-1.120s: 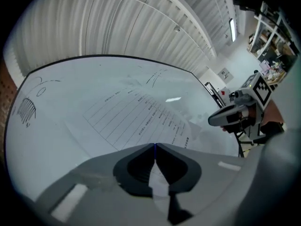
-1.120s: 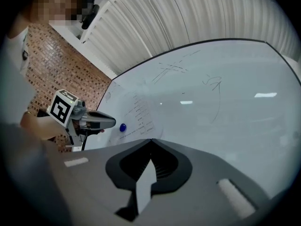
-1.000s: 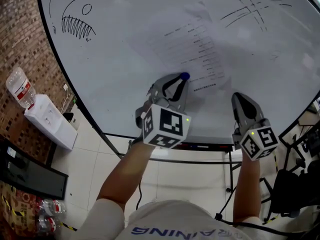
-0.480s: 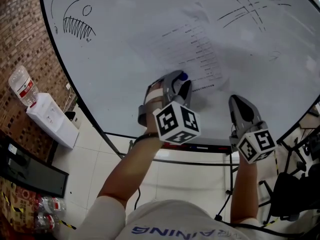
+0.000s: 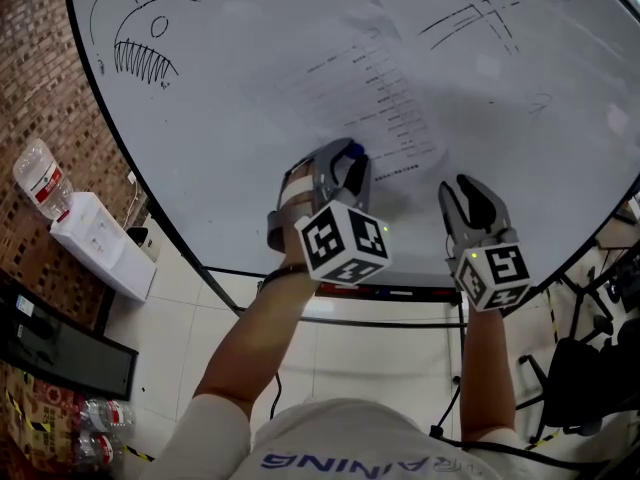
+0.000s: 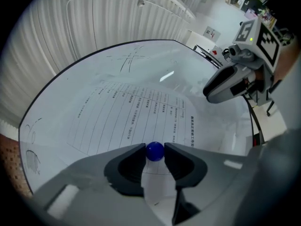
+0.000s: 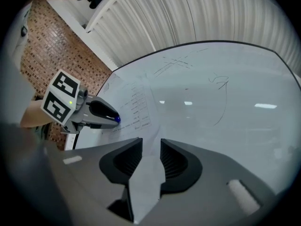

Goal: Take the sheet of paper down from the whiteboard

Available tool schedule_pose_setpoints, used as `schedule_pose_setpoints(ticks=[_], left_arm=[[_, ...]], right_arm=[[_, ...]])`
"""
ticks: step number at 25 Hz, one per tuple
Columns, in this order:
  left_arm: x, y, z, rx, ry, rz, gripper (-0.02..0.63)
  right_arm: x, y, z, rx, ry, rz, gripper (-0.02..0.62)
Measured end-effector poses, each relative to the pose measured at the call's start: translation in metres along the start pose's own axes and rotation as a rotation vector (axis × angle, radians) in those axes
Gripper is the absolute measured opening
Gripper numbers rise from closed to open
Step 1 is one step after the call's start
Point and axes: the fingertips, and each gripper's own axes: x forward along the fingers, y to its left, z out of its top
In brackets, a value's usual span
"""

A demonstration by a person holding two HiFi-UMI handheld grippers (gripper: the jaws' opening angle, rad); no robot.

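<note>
The printed sheet of paper point(image 5: 385, 93) lies flat against the whiteboard point(image 5: 220, 118); it also shows in the left gripper view point(image 6: 127, 112) and the right gripper view point(image 7: 136, 102). A round blue magnet point(image 6: 154, 151) sits on the sheet's lower edge. My left gripper point(image 5: 347, 158) has just been closing, and its two pads touch the magnet, one on each side. My right gripper point(image 5: 462, 190), near the sheet's lower right corner, has just been opening. Its jaws stand apart; the sheet's edge runs toward the gap and no pad presses on it.
A fish sketch point(image 5: 135, 38) and crossed lines point(image 5: 470, 13) are drawn on the board. The board's bottom rail point(image 5: 400, 293) runs below both grippers. A water bottle point(image 5: 35, 173) stands on a white unit point(image 5: 95, 243) by the brick wall at left. Chairs point(image 5: 590, 368) stand at right.
The right gripper's jaws, shut before, now stand apart. The left gripper has rolled, its marker cube turning, with the blue magnet still at its tips. Both hands stay in place.
</note>
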Motion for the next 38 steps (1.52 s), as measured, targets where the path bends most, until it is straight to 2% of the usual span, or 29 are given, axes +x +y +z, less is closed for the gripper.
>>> schedule_pose_setpoints(ticks=[9, 12, 14, 19, 22, 25, 31, 38], left_arm=[[0.000, -0.001, 0.000, -0.032, -0.020, -0.021, 0.135], [-0.001, -0.001, 0.000, -0.051, -0.026, -0.019, 0.135], [-0.001, 0.000, 0.000, -0.058, -0.030, -0.021, 0.135], [-0.001, -0.001, 0.000, -0.116, -0.050, -0.052, 0.133], [-0.005, -0.006, -0.002, -0.189, -0.071, -0.094, 0.133], [-0.017, -0.013, -0.001, -0.301, -0.108, -0.156, 0.133], [-0.057, -0.020, -0.007, -0.477, -0.160, -0.230, 0.133], [-0.099, -0.031, -0.067, -0.743, -0.103, -0.248, 0.133]], right_arm=[[0.024, -0.003, -0.009, 0.035, 0.055, -0.047, 0.118], [0.023, -0.008, -0.009, 0.046, 0.051, -0.064, 0.031], [0.024, -0.007, -0.007, 0.047, 0.045, -0.055, 0.009], [0.018, -0.005, -0.004, 0.037, 0.031, -0.037, 0.008], [0.008, -0.006, 0.000, 0.043, 0.017, -0.027, 0.008], [-0.003, -0.007, -0.001, 0.055, 0.020, -0.014, 0.008], [-0.043, -0.004, -0.025, 0.047, 0.101, 0.026, 0.008], [-0.103, -0.005, -0.076, 0.103, 0.179, 0.008, 0.008]])
